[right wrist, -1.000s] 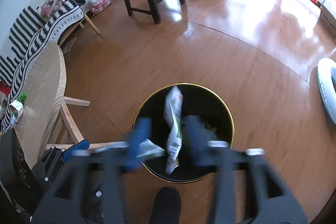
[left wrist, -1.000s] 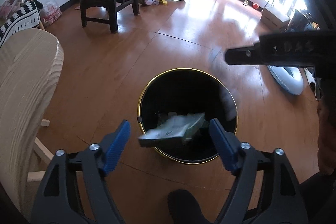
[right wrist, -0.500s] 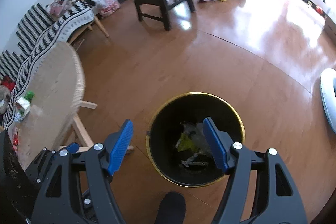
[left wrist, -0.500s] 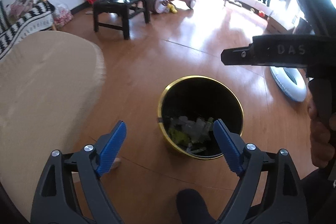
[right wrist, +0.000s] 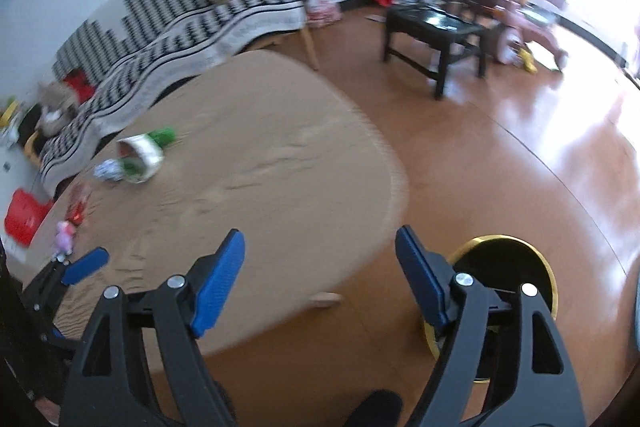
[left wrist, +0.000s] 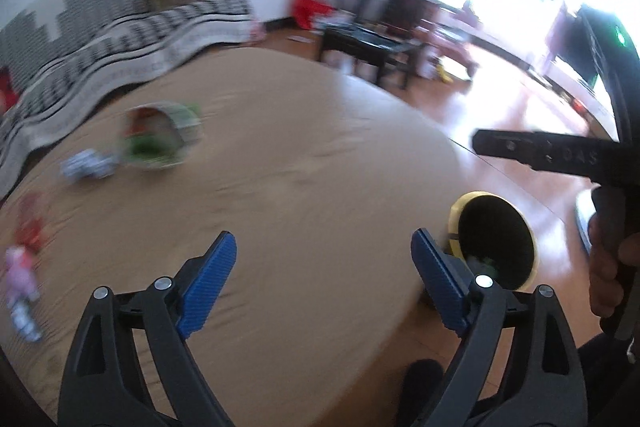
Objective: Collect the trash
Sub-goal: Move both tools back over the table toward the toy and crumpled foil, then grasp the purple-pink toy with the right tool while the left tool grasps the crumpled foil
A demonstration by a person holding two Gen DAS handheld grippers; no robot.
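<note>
Both grippers empty right now. Left gripper (left wrist: 324,281) spread wide over the round wooden table (left wrist: 304,187), nothing between the blue pads (left wrist: 208,283), jaws just been opening further. Same with the right gripper (right wrist: 320,279): fingers apart, jaws just been widening, only table edge and wooden floor (right wrist: 500,163) showing in the gap.

Black trash bin with the gold rim (right wrist: 550,291) down on the floor just beside the table, at lower right in both views, partly hidden behind the right-hand finger of each gripper. Some bits of rubbish visible inside it from the left wrist view, too blurry to name.

Trash left on the table, all on the far left side, well apart from both grippers: a curled green and white snack wrapper (right wrist: 140,159) with a small crumpled blue-white wrapper (right wrist: 107,171) touching or just beside it, then a red wrapper (right wrist: 78,207) nearer the edge, and a small pink thing (right wrist: 64,237) close to that. Can't tell what the pink one is.

Sofa with a black-and-white striped cover (right wrist: 180,39) behind the table, dark wooden chair (right wrist: 440,23) further back on the floor. Left wrist view heavily motion-blurred.
</note>
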